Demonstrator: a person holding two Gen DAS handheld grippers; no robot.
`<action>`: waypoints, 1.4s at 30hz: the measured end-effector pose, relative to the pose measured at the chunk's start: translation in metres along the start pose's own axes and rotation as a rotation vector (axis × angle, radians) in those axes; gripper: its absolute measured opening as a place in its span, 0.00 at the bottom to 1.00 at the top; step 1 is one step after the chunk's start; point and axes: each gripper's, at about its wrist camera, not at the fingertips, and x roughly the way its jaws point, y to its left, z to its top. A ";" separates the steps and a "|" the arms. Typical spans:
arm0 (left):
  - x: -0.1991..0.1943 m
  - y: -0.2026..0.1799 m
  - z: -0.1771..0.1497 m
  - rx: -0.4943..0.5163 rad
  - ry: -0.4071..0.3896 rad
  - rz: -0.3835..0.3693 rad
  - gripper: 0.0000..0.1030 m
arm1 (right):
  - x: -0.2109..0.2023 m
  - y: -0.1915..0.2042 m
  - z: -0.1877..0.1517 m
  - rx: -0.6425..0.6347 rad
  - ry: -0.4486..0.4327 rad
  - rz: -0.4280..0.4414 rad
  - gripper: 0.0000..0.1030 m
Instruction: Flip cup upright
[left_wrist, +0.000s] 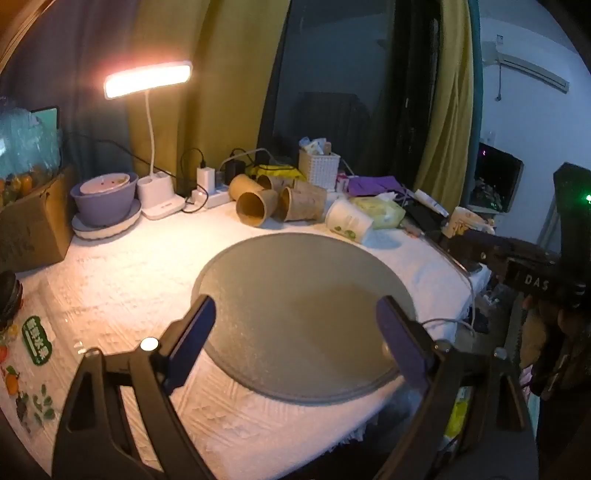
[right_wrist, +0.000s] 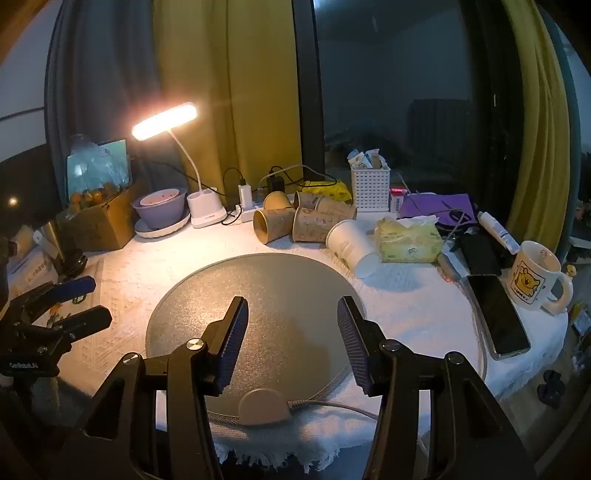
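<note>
Lying on its side beyond the round mat (right_wrist: 258, 295), white cup (right_wrist: 349, 247) is seen; left gripper (left_wrist: 295, 317) and right gripper (right_wrist: 291, 317) are held spread apart, empty

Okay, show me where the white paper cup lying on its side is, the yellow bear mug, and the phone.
white paper cup (right_wrist: 347, 242): right wrist view, on its side wall.
yellow bear mug (right_wrist: 532, 275): right wrist view, on its printed front.
phone (right_wrist: 496, 315): right wrist view, on its dark screen.
</note>
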 end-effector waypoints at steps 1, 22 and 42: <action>-0.002 -0.004 -0.002 0.008 -0.003 0.004 0.87 | 0.000 0.000 0.000 -0.001 0.003 -0.001 0.52; -0.005 -0.003 0.005 -0.013 -0.018 -0.010 0.87 | -0.005 0.000 0.000 -0.026 -0.007 -0.027 0.52; -0.007 -0.008 0.009 -0.010 -0.029 -0.013 0.87 | -0.009 0.000 0.001 -0.028 -0.010 -0.032 0.52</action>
